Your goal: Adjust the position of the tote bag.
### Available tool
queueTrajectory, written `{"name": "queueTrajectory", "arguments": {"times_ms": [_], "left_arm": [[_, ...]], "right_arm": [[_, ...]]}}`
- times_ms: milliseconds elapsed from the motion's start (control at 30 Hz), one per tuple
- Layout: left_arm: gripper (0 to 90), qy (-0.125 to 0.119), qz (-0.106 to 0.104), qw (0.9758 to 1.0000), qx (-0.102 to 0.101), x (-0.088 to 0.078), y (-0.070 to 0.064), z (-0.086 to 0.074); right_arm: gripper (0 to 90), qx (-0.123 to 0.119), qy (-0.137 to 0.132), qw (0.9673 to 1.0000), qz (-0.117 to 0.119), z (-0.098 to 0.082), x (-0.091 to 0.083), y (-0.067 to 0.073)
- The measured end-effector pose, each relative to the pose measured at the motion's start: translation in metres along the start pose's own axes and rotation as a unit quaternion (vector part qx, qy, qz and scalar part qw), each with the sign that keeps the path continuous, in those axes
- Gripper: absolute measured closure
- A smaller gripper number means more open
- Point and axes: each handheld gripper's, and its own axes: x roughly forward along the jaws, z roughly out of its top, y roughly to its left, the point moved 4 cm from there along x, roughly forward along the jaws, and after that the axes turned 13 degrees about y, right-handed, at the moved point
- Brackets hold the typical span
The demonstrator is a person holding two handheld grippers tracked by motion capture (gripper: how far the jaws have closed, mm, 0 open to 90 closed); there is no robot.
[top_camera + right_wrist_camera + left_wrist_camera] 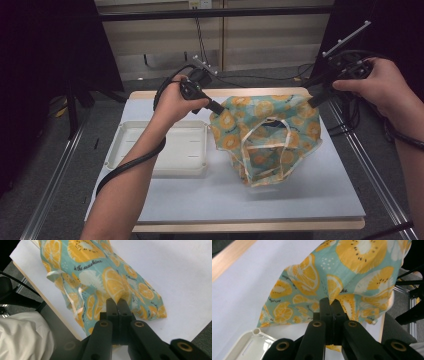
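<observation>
Fabric with a teal ground and a print of orange and lemon slices makes up the one cloth bag [267, 137] on the table, and it is held up by its two upper corners so that it hangs spread between the two grippers, its lower edge resting on the pale tabletop [300, 195]. The left gripper [218, 109] has its jaws pressed together on the bag's left corner; in the left gripper view the two black jaws meet with a fold of the printed cloth [332, 287] pinched at their tips. The right gripper [316, 101] is likewise clamped on the right corner, and the right gripper view shows its jaws closed on a bunched bit of the cloth [112, 282], with the line "in the sunshine" printed on the fabric above. Two pale strap handles [265, 131] loop down the front of the bag, near its middle. One white rectangular tray [160, 150] lies on the table just left of the bag, below the left hand [175, 102]; a corner of it also shows at the bottom of the left gripper view [252, 345]. The right hand [382, 82] is held beyond the table's right edge. A black cable [132, 162] trails along the left forearm.
</observation>
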Motion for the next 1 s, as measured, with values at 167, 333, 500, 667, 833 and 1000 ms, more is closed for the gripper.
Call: {"name": "queueTrajectory", "arguments": {"times_ms": [167,333,500,667,833,1000], "left_arm": [[90.0,0.01,-0.003,0.9999,0.0,0.012,0.004,-0.002],[90.0,0.014,-0.009,0.9999,-0.001,0.021,0.0,-0.001],[90.0,0.011,-0.01,0.9999,-0.005,0.027,0.0,-0.002],[84.8,0.01,0.01,0.9999,-0.001,0.023,0.0,-0.005],[67.4,0.009,0.019,0.9998,0.0,0.008,-0.002,-0.01],[44.5,0.003,0.049,0.9988,0.006,-0.009,-0.012,-0.012]], "right_arm": [[90.0,0.002,0.009,1.0,0.0,0.006,0.008,-0.001],[90.0,0.004,0.006,1.0,-0.002,0.007,0.008,-0.002],[90.0,0.005,0.009,0.9999,-0.004,0.008,0.013,-0.002],[90.0,-0.001,0.018,0.9998,-0.006,0.007,0.016,0.001],[90.0,-0.001,0.017,0.9998,-0.008,0.006,0.016,0.0],[90.0,-0.001,0.016,0.9999,-0.005,0.005,0.018,-0.001]]}}
